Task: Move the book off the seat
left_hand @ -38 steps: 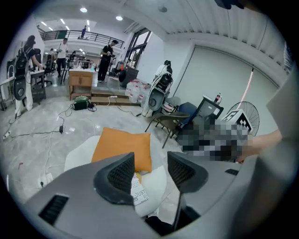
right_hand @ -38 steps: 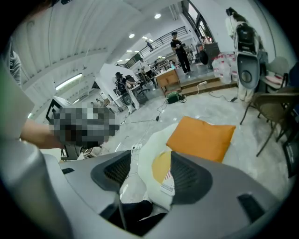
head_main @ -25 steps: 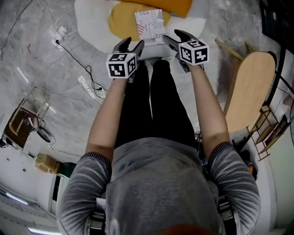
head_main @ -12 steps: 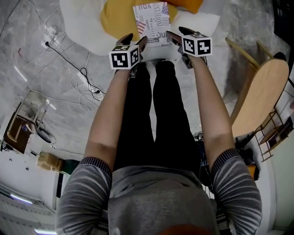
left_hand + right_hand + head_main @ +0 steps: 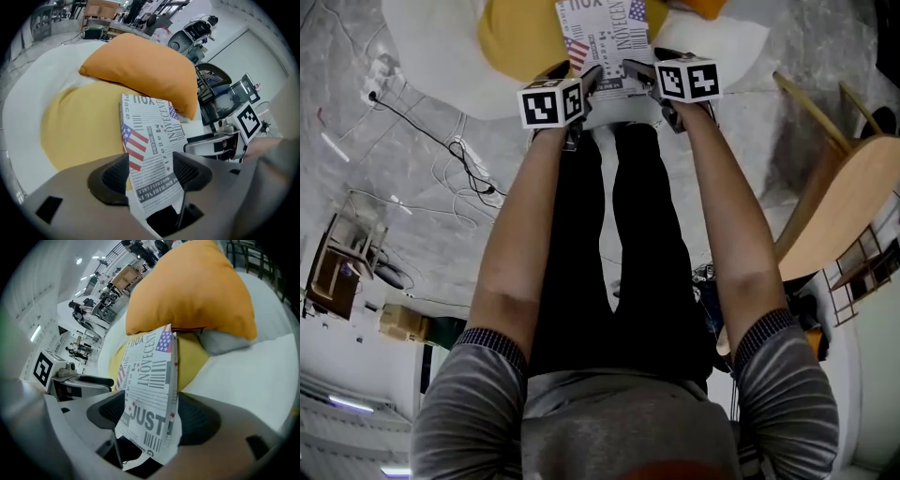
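The book [image 5: 600,42], its cover printed like a newspaper with a small flag, lies on the yellow cushion [image 5: 520,37] of the white seat [image 5: 431,56]. An orange pillow [image 5: 145,65] rests behind it. My left gripper [image 5: 581,80] and right gripper [image 5: 642,75] flank the book's near end. Seen from the left gripper [image 5: 151,176], its jaws are opening with the book [image 5: 152,150] between them, the pads close beside its edges. The right gripper's [image 5: 154,416] jaws are opening too, with a gap showing beside the book [image 5: 150,380].
A wooden chair [image 5: 839,202] stands to the right. Cables and a power strip [image 5: 441,141] trail over the grey floor on the left, near a small stand [image 5: 337,272]. The person's legs [image 5: 619,234] reach to the seat's front edge.
Both grippers have carried the book forward, farther onto the yellow cushion. Their jaws stand wider around it than before.
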`<state>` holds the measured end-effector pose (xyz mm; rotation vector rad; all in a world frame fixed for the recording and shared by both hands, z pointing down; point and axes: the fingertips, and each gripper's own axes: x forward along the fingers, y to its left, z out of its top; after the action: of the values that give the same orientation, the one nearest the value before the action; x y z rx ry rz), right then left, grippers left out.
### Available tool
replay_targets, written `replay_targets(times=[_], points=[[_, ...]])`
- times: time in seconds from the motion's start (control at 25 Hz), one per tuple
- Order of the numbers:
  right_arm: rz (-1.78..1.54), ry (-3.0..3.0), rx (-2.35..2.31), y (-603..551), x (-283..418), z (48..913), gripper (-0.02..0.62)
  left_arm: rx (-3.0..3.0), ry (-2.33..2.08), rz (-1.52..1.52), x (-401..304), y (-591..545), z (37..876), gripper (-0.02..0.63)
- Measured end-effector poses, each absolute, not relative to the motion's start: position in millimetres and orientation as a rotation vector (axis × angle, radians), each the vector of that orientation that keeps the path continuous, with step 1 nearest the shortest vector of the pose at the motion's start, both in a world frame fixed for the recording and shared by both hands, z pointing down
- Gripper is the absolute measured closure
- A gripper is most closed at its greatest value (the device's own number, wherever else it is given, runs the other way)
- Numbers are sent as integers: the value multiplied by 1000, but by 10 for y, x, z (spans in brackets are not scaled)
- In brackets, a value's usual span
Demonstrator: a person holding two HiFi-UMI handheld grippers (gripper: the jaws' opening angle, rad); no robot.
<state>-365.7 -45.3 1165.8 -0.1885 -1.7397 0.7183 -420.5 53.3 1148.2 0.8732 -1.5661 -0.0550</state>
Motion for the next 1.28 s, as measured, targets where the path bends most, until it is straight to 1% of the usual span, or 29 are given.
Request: replay_targets(times=[0.4,0.68,0.8,1.04,1.28], points=[[733,-1699,-210,-370,-3726,11961,212,816,-1497,-81,-4133,535,11836,279],[743,-1683,-221,-355,-3733,11980,233,805,-1456,-198,-4119,459,11957,265],[743,-1671,-211,-363,-3730,11941,240,812,-1421,-200,-4116,449,11932,265],[757,-1706,-204,-275,-3740,11597,250,832,-1440,-183,-4148,544,11589,265],[706,-1815,-218,-123,-3835,10751,257,873,-1514,-205,-4236,718,10767,265]])
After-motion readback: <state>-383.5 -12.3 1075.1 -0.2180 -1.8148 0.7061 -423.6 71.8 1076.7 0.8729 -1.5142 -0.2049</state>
